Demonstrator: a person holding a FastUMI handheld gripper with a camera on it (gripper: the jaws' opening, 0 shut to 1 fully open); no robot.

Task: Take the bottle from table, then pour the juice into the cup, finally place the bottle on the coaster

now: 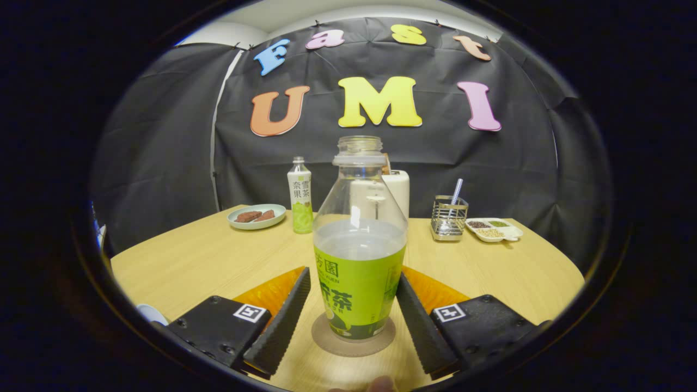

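Gripper [353, 321] fingers sitting apart either side of the bottle [359, 256] — not pressing it; bottle standing upright on the coaster [353, 340], dead ahead on the bench [218, 256].

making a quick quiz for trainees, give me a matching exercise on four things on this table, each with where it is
Things:
1. bottle
2. coaster
3. plate
4. wire holder

Places:
A. under the bottle
B. left of the small capped bottle, holding brown pieces
C. between the open fingers of the gripper
D. beside the divided tray, with a straw in it

Pairs: 1-C, 2-A, 3-B, 4-D
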